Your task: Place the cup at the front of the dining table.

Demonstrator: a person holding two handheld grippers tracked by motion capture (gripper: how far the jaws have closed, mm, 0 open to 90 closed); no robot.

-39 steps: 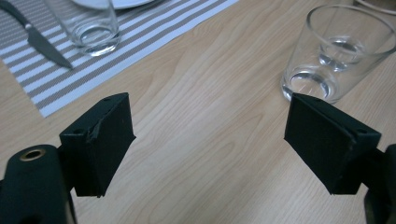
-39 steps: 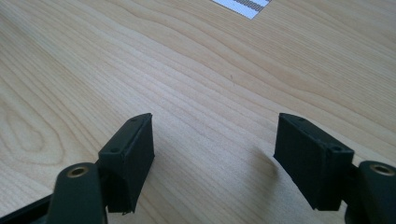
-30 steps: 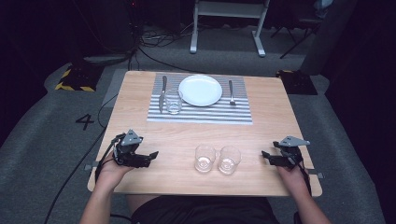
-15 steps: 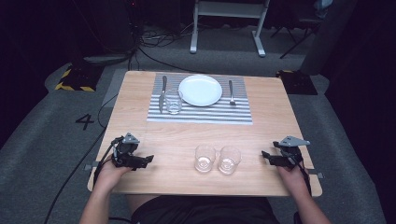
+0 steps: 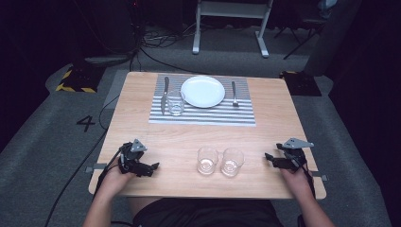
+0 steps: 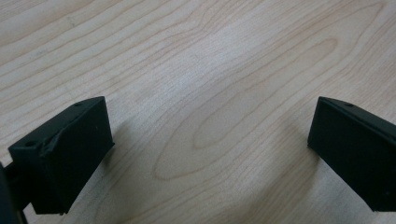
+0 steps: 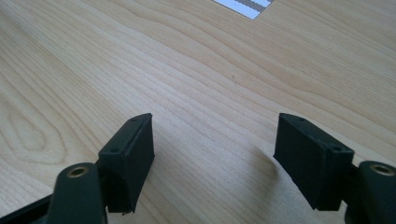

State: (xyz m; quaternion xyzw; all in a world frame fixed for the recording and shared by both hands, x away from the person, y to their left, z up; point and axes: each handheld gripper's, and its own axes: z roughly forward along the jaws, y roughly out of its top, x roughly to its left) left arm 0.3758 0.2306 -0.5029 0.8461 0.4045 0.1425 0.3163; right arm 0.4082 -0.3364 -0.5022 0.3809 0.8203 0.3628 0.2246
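Note:
Two empty clear glasses (image 5: 207, 160) (image 5: 232, 161) stand side by side near the table's front edge. On the striped placemat (image 5: 203, 113) at the back lie a white plate (image 5: 203, 91), a knife (image 5: 164, 94), a fork (image 5: 234, 93) and a third glass (image 5: 175, 103). My left gripper (image 5: 152, 167) rests low over the wood at the front left, open, with bare table between its fingers (image 6: 70, 149). My right gripper (image 5: 268, 159) sits at the front right, open as well, its fingers (image 7: 130, 158) apart over bare wood.
The wooden table (image 5: 142, 132) stands on grey carpet. A cable (image 5: 80, 165) runs off its left side. A white frame (image 5: 231, 9) and dark equipment stand beyond the far edge. The placemat's corner (image 7: 243, 5) shows far ahead of the right gripper.
My left gripper has slid slightly toward the front edge of the table and lower. The right gripper and the glasses have not moved.

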